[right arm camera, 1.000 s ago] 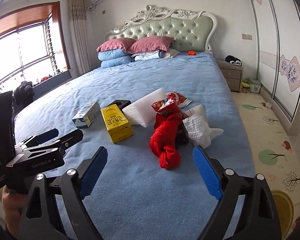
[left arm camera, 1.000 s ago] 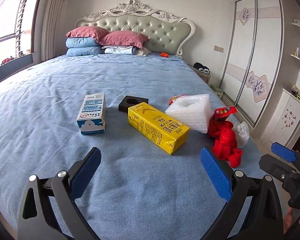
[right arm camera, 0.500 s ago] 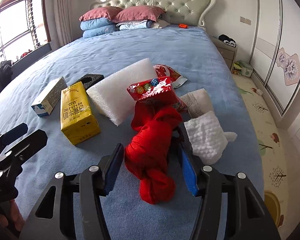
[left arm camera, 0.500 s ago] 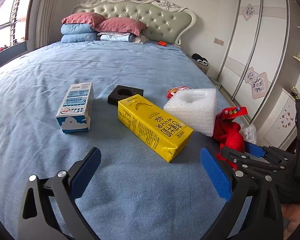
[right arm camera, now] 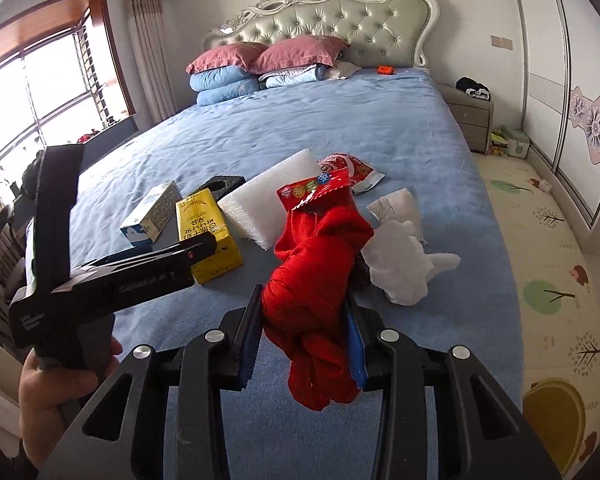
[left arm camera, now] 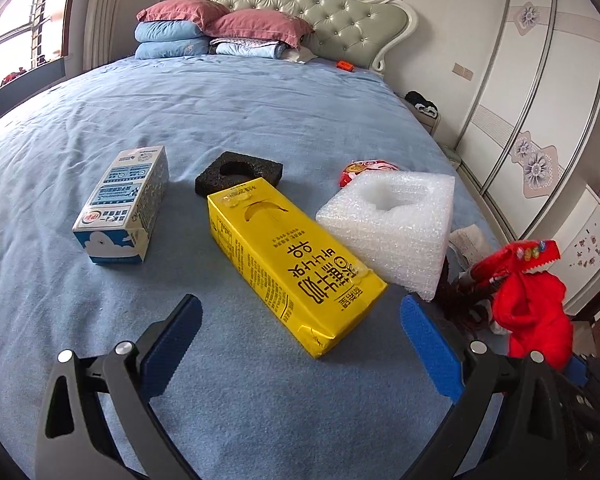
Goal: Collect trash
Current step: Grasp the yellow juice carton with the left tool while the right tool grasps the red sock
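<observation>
From your left wrist, the left hand-held gripper (left arm camera: pixel 298 344) is wide open with nothing in it. The yellow carton (left arm camera: pixel 288 256) lies flat on the bed (left arm camera: pixel 260 112), just past the tips. Use that carton as your marker. The blue and white carton (left arm camera: pixel 122 206) lies to its left, a bit apart. The black foam (left arm camera: pixel 238 172) sits just behind it. The white foam block (left arm camera: pixel 392 228) sits close on its right. I think the yellow carton is light and stiff, but its sides may be smooth and slippy. Take it across the two long sides, near the middle. The foam is very light and squashy, so squeeze it softly.

From your right wrist, the right hand-held gripper (right arm camera: pixel 300 340) has just been closing, and its pads now press on the red bag (right arm camera: pixel 316 280). The bag is to the right of the yellow carton (right arm camera: pixel 206 232). It is soft and floppy and hangs down. It may slide, so hold the thick bunched part. The white crumpled paper (right arm camera: pixel 404 264) lies just right of the bag.
</observation>
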`<state>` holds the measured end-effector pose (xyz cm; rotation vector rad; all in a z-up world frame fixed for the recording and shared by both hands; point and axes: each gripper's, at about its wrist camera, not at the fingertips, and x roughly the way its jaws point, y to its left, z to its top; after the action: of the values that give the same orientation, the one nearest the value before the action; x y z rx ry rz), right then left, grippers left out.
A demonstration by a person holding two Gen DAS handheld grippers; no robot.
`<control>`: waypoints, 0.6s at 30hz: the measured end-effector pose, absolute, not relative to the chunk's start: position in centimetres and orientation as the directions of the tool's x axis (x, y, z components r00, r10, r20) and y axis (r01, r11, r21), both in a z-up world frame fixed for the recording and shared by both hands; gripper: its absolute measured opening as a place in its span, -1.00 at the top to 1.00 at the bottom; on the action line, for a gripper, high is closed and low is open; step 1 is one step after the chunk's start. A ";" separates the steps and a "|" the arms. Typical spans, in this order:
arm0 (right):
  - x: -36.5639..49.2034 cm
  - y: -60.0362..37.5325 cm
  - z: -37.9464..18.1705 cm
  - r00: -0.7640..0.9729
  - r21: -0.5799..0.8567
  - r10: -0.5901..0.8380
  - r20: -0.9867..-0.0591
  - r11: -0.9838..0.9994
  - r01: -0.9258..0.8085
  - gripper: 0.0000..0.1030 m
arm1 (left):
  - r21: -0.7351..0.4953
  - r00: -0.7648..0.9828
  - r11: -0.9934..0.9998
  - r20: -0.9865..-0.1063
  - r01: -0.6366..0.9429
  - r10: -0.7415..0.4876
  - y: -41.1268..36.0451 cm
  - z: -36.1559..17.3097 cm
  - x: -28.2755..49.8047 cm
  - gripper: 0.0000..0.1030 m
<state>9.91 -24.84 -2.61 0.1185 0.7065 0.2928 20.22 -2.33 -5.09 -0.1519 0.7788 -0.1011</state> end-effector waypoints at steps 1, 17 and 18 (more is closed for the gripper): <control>9.6 -25.0 -2.5 0.724 0.206 0.309 -0.616 0.951 -0.230 0.30 | -0.163 0.707 0.986 -0.695 0.020 -0.129 -2.6 -5.1 20.4 -0.92; 7.6 -26.3 -3.1 0.685 0.246 0.379 -0.622 0.925 -0.288 0.30 | -0.143 0.610 0.974 -0.792 -0.177 -0.005 -2.3 -7.4 24.8 -0.49; 7.5 -26.3 -3.1 0.685 0.246 0.379 -0.622 0.925 -0.288 0.30 | -0.150 0.617 0.973 -0.787 -0.174 -0.011 -2.1 -7.2 24.5 -0.33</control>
<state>7.51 -26.32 -3.13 0.1325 0.7250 0.3751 24.53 -2.09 -7.19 -0.2203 0.9030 0.0945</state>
